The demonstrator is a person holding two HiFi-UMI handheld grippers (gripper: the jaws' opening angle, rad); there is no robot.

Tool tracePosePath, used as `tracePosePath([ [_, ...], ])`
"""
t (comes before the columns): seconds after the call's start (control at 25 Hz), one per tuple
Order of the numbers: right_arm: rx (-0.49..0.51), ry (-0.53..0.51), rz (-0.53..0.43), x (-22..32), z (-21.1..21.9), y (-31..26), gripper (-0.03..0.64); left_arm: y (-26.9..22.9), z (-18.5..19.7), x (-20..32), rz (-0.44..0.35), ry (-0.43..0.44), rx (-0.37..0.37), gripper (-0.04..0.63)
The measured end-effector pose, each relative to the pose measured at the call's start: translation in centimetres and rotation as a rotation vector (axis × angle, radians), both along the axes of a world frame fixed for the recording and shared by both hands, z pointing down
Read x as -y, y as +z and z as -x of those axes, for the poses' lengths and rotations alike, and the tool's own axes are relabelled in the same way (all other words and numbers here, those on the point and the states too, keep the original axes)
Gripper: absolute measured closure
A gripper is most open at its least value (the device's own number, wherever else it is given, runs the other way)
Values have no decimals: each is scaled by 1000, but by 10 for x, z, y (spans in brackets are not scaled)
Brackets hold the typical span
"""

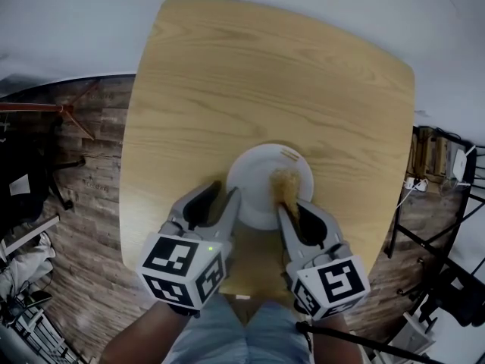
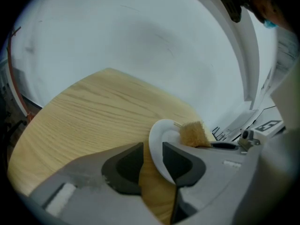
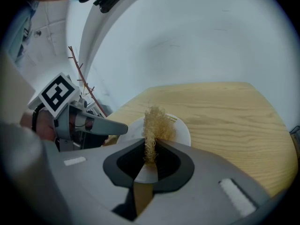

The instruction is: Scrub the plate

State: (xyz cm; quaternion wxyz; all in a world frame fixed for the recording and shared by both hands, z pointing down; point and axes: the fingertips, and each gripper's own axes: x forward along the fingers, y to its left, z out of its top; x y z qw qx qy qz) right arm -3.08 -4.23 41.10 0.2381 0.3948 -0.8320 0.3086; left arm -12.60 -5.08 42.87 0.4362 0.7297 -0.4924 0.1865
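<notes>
Left gripper view: left gripper (image 2: pixel 152 150) has its jaws wide apart. The near rim of the plate (image 2: pixel 161 131) sits between them, closer to the right jaw, apparently not pinched. The plate lies just ahead of it and to the right, on the table (image 1: pixel 265 74). Right gripper (image 3: pixel 150 146) is clamped on the scrubber (image 3: pixel 157 123), with the tuft over the plate's right half. Count: one plate, one scrubber, two grippers.

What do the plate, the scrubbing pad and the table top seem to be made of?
The plate: likely glazed ceramic or melamine; white, smooth surface.
The scrubbing pad: coarse tan fibres, perhaps loofah or coir; frayed edge.
The table top: light wood or wood-look laminate; visible grain, matte.
</notes>
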Motion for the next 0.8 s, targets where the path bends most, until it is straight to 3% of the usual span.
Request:
tracePosePath([
  [0.16,20,-12,19,0,2,3,571,3,-1,1,28,-8,-3,456],
  [0.36,32,-35,28,0,3,3,571,3,-8,6,63,-24,-57,456],
  [0.8,48,-55,33,0,2,2,571,5,-7,7,101,-42,-60,463],
])
